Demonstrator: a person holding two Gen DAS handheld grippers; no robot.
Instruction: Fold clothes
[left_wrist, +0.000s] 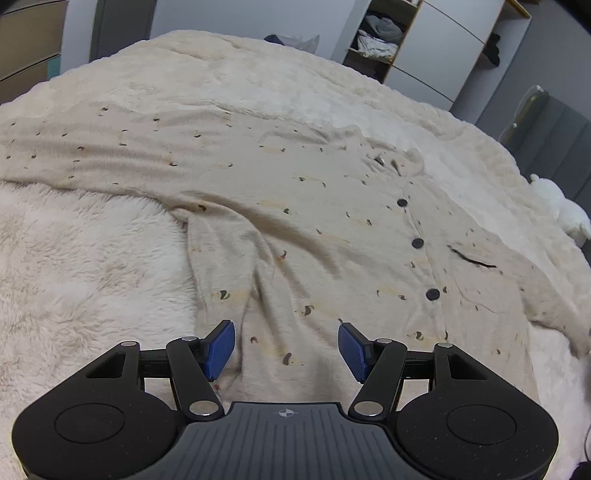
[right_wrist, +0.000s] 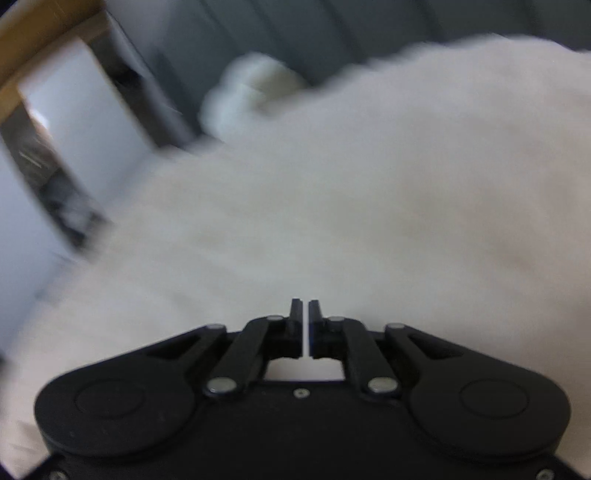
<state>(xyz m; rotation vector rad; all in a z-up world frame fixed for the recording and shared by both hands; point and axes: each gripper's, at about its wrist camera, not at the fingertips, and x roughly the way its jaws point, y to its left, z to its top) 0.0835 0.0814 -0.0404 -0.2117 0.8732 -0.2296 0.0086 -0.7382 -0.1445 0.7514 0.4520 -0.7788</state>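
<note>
A beige button-front shirt with small dark prints lies spread face up on a cream fluffy blanket that covers a bed. One sleeve stretches out to the left, and three dark buttons run down the front. My left gripper hovers over the shirt's near part, open, its blue pads apart with only cloth below them. The right wrist view is blurred. My right gripper is shut above the blanket, and nothing shows between its fingers. The shirt is not in that view.
An open wardrobe with piled clothes stands beyond the bed's far side. A white plush toy lies at the bed's right edge, seen blurred as a white plush shape. Grey padded panels rise behind it. White cupboard doors are at left.
</note>
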